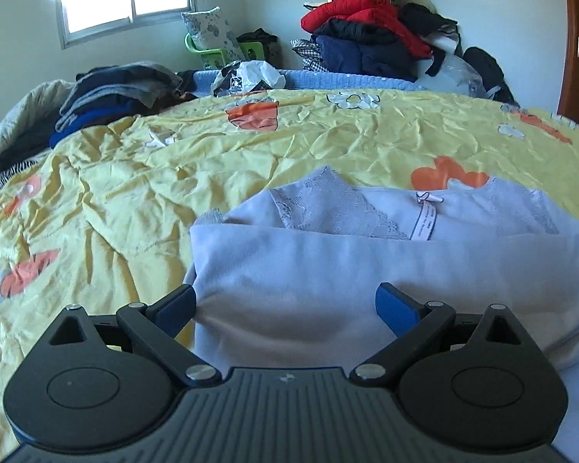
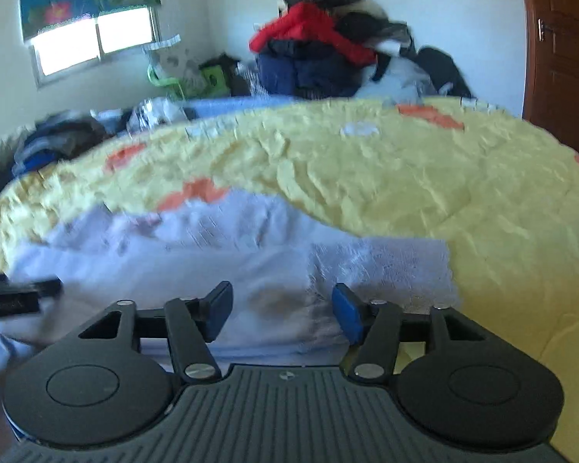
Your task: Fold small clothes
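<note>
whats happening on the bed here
A person with a handheld gripper in each hand is folding a pale lilac lace-trimmed garment on a yellow floral bedspread. The left gripper and right gripper are both open, holding nothing. The garment's near part appears folded over already. The right view is blurred.

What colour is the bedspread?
The bedspread is yellow with orange and white flowers, clearest in the left wrist view.

Bedspread [image 1: 135, 193] lies open left of garment [image 1: 328, 277].
</note>
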The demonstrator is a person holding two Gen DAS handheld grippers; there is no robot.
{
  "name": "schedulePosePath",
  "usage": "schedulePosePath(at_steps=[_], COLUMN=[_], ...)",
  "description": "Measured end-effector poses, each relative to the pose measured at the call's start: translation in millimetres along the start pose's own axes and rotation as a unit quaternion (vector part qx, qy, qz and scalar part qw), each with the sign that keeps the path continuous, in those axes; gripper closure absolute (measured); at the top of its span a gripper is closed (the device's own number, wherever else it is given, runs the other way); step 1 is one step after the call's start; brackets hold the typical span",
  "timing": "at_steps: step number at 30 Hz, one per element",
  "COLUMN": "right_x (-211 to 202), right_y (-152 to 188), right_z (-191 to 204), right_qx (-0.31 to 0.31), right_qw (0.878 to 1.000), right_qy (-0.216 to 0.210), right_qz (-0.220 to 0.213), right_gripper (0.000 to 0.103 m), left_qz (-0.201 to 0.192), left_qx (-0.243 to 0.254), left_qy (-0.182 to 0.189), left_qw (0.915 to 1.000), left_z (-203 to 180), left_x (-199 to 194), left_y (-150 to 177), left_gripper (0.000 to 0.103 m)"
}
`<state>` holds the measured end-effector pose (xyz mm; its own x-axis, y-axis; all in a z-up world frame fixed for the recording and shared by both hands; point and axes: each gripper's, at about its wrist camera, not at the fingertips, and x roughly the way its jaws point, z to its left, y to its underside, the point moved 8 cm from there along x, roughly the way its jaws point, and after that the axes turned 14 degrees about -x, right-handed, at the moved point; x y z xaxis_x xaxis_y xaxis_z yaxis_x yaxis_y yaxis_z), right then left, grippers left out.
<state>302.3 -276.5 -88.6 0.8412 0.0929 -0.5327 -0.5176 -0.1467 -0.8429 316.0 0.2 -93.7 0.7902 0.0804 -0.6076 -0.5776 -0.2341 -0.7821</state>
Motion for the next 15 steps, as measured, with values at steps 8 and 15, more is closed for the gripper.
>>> schedulePosePath(at_steps=[8, 15], right_x=[8.0, -14.3], right_y=[4.7, 10.7], right_z=[6.9, 12.2], right_qx=[-0.044, -0.036], right_qw=[0.998, 0.999], right_qy=[0.014, 0.011], right_qz=[0.031, 0.012], right_gripper=[0.031, 0.029], left_qz=[0.007, 0.017], left_qx=[0.002, -0.015], left_qy=[-0.003, 0.003], left_qw=[1.0000, 0.9997], left_z=[0.0, 9.6], left_x=[1.1, -7.9], left_y=[6.4, 11.9], left_gripper=[0.003, 0.003])
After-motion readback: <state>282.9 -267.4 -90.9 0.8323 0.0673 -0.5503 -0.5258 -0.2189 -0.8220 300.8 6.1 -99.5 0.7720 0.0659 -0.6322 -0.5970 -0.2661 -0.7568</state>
